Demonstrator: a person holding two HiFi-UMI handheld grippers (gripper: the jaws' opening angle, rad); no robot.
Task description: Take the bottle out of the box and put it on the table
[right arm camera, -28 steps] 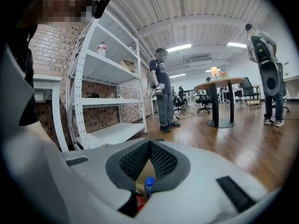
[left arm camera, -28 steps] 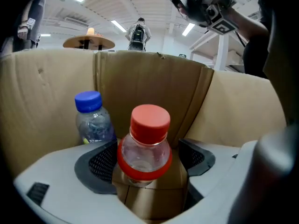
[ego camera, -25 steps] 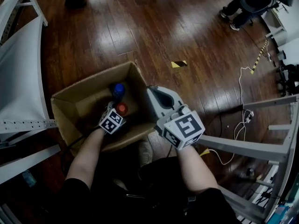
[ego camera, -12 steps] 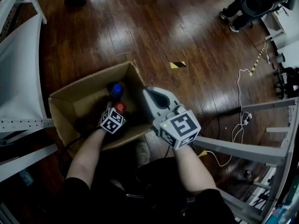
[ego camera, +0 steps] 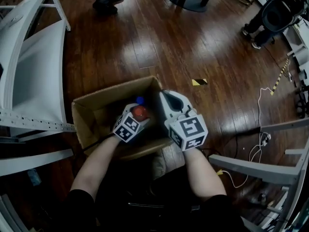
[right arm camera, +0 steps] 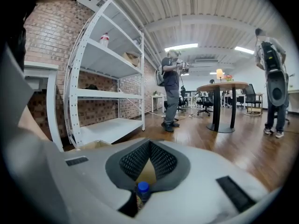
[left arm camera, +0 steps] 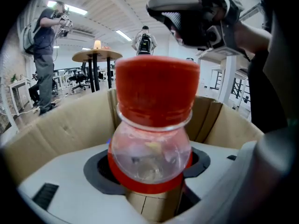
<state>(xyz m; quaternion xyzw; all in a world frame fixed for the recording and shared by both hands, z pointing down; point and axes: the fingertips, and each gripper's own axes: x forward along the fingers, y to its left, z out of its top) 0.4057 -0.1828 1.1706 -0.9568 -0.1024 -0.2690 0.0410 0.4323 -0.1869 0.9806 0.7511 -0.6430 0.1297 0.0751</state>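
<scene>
Bottle — red cap, body hidden | left tool grips neck | right tool closed, empty

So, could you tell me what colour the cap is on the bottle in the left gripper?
Red: the cap shows best in the left gripper view.

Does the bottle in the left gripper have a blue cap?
No, the bottle in the left gripper wears a red cap.

No legible text, brand, number or sign recorded. Left marker cube and right marker cube carry only black-and-white square patterns.
</scene>
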